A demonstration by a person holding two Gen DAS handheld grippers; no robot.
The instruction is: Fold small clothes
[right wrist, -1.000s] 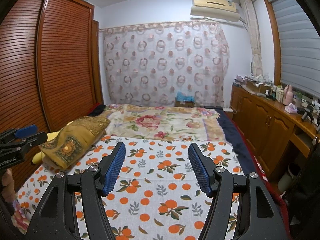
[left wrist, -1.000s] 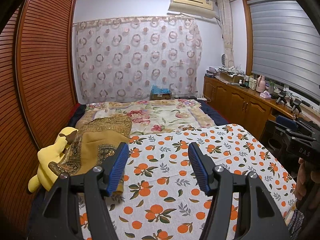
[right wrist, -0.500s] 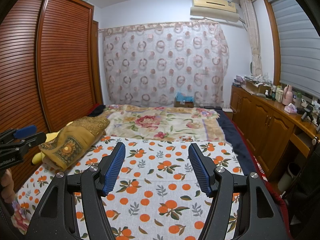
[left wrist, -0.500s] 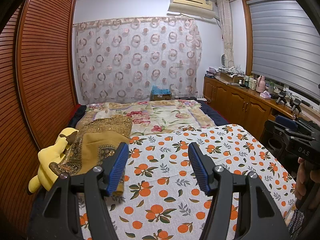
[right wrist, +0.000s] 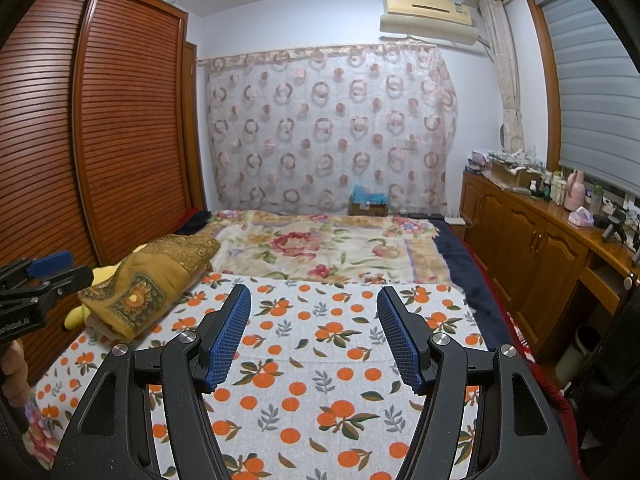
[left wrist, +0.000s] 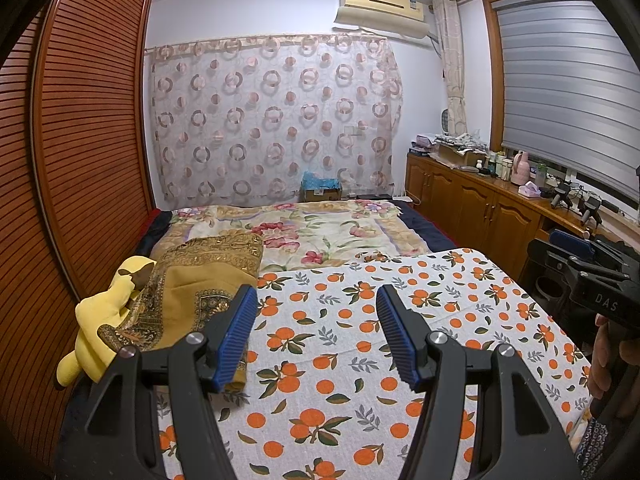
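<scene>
left gripper (left wrist: 314,334) held agape, nothing gripped | right gripper (right wrist: 312,336) likewise | both raised above orange-printed white cotton sheet (left wrist: 400,320)

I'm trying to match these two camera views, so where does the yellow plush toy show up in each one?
Left wrist: yellow plush toy at far left, beside the mustard patterned cloth.
Right wrist: only slivers peek out behind that cloth, at left.
Shared landmark: air conditioner.
</scene>
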